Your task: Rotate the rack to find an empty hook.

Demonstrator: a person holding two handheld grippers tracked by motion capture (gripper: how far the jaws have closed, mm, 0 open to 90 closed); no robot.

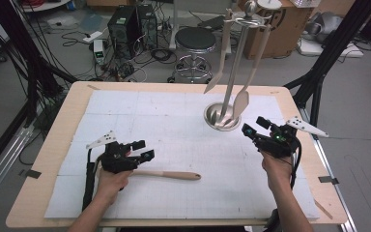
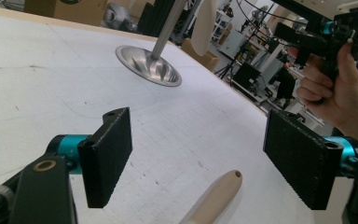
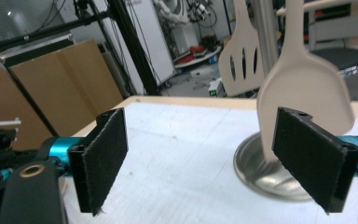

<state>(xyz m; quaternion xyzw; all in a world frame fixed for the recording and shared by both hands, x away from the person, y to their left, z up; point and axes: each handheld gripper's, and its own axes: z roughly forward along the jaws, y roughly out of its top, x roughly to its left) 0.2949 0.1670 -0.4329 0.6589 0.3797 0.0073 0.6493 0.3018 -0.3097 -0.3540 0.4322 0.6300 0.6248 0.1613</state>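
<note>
High view: one wooden utensil (image 1: 166, 174) lies flat on the surface (image 1: 174, 130), well apart from the rack (image 1: 222, 116), handle end toward the right tool (image 1: 257, 126), other end under the left tool (image 1: 142, 150).
Left gripper view: left tool (image 2: 198, 154) open, handle between its jaws, untouched.
Right gripper view: right tool (image 3: 214, 158) open, empty; two utensils hang on the rack.
</note>
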